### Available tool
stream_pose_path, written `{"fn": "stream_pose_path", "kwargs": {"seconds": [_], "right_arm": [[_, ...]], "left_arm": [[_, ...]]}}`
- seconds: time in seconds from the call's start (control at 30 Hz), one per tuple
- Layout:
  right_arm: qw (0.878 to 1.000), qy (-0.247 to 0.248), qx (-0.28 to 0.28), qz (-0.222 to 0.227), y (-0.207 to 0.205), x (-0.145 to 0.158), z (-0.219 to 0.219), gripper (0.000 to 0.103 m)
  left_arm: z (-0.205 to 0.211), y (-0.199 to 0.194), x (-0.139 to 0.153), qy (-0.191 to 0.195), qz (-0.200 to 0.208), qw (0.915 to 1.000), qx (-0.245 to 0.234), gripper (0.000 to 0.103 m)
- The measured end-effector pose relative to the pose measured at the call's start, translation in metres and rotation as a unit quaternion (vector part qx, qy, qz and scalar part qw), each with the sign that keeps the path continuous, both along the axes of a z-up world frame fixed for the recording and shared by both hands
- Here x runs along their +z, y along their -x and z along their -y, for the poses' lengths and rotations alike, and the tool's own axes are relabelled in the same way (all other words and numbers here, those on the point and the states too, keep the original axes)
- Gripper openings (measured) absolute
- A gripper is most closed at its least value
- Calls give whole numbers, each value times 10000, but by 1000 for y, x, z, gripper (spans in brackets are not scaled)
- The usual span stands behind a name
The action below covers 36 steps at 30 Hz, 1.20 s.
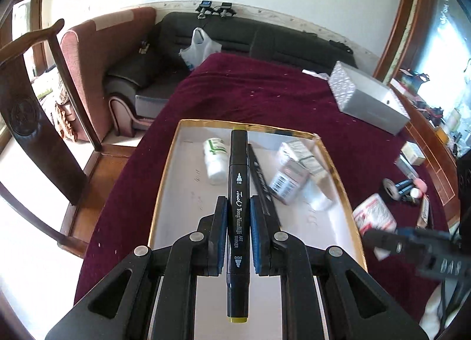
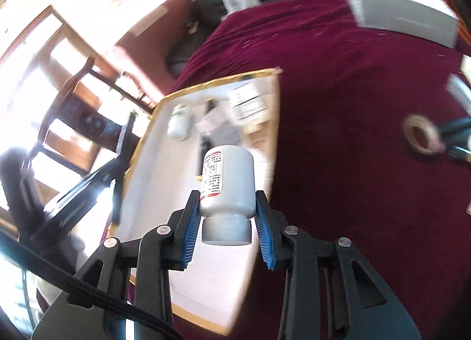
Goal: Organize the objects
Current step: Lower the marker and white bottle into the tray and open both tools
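While both views share the maroon velvet cloth (image 1: 265, 90) and the shallow white tray (image 1: 182, 181) with its gold rim, each shows what the other lacks. Only the left wrist view gives the dark sofa (image 1: 235, 37) at twelve o'clock, the rust armchair (image 1: 97, 54) at ten, and sharp detail inside the tray: a white bottle (image 1: 216, 160) lying flat, a slim black pen (image 1: 262, 181) and small printed boxes (image 1: 294, 172). At one o'clock lies a silver box (image 1: 368, 98), matte on its long face, patterned on its end.

Blur covers much of the right wrist view, where the tray tilts toward ten o'clock and a tape ring (image 2: 421, 134) sits at three o'clock on the cloth.

Over the tray, the left gripper (image 1: 238, 216) is clamped on a black marker (image 1: 238, 193), square-bodied with olive end caps, running straight along the fingers. Also over the tray, the right gripper (image 2: 228, 216) pinches a grey plastic bottle (image 2: 229, 181), smooth, cylindrical, labelled, cap toward the camera; the ribbed blue pads (image 2: 191, 231) press its shoulder.
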State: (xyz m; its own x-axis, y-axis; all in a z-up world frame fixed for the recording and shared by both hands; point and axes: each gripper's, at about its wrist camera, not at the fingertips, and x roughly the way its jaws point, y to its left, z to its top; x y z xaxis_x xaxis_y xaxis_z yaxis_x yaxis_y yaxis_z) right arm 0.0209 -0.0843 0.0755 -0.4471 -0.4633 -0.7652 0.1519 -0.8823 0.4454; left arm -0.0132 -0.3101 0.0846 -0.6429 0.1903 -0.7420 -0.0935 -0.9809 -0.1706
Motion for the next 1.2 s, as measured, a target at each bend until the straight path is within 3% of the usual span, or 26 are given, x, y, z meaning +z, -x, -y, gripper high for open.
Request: {"fn": "stream_pose_path", "kwargs": {"seconds": [0.17,0.37,0.57,0.77,0.87,1.03,1.07,1.2], "right_arm": [[9995,-74,259,190,19,-19,39,34],[9976,-147,522,434,36,-39,66,34],[9965,-203,668,458,49,-41,83,34],[9959,-325,699,472,69,-46,97,34],[9959,-370,696,446,77,-48,102,34],[9956,-387,684,501,86,-55,108,34],[9957,-372,674,517,87,-56,108,34],[9958,-440,677,442,89,-56,113,34]], "left_arm": [[6,36,-24,-15,374,9993,93,12],[15,44,-45,34,658,9976,234,12],[24,55,-57,112,851,9956,378,12],[32,64,-56,-69,878,9944,586,12],[39,66,-55,-413,862,9932,669,12],[48,65,-54,-773,840,9917,587,21],[48,64,-52,-806,812,9917,584,26],[52,54,-36,-936,555,9924,577,35]]}}
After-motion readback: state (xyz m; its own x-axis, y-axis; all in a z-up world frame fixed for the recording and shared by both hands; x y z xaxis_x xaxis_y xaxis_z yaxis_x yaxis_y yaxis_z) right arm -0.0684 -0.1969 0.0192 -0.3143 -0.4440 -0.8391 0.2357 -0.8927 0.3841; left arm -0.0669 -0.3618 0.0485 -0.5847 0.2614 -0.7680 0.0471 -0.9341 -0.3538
